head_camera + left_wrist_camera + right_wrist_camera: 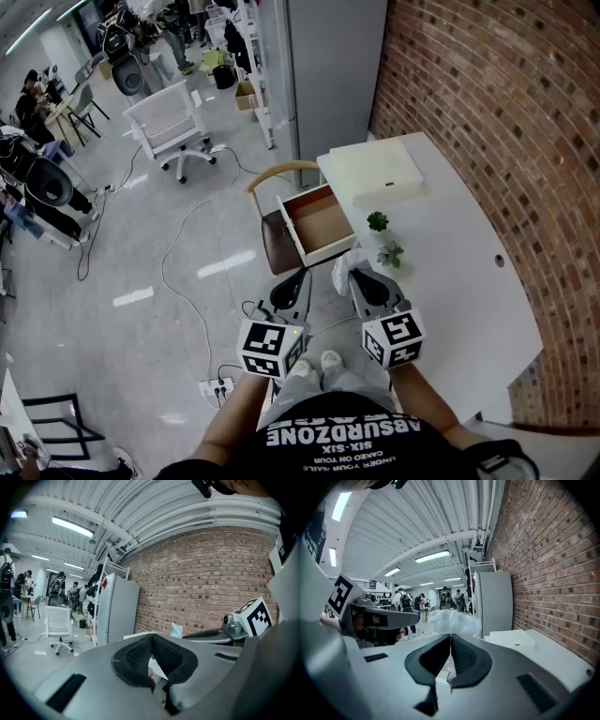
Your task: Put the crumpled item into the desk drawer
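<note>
A crumpled white item (345,269) hangs just in front of the open desk drawer (319,223), whose brown inside shows nothing in it. My right gripper (355,274) is shut on the item, which bulges past the jaw tips in the right gripper view as a white wad (454,620). To its left my left gripper (302,275) is shut, with nothing between its jaws (151,639). From the left gripper view the crumpled item (176,630) peeks out beside the right gripper's tip.
The white desk (459,281) runs along a brick wall (506,112) and carries a flat white box (375,173) and two small green plants (378,221). A brown chair (278,242) sits under the drawer. A white office chair (169,127), cables and a power strip (217,386) are on the floor.
</note>
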A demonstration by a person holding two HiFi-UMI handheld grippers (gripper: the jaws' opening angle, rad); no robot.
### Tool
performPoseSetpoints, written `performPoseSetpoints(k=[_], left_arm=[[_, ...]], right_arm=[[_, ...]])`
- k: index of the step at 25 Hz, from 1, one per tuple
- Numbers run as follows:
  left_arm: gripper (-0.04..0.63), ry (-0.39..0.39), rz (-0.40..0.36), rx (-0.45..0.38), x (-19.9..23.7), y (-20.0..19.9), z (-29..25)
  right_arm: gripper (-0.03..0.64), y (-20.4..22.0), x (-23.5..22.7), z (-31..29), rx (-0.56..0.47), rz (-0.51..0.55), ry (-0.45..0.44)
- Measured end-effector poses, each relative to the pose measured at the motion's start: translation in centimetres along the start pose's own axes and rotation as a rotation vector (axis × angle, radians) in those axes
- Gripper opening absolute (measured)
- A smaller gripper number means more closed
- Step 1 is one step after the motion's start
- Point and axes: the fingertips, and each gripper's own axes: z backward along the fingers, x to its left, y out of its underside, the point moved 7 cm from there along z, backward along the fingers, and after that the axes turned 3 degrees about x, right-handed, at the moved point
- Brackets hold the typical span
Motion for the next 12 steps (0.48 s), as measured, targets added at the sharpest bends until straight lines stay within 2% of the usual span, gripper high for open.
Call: performPoseSetpoints(k=[12], left_arm=[[0.005,0.028,0.016,0.013,1.5,2.6,2.0]], right_arm=[[0.005,0.8,3.3,-0.3,-0.049,0.056,0.057]])
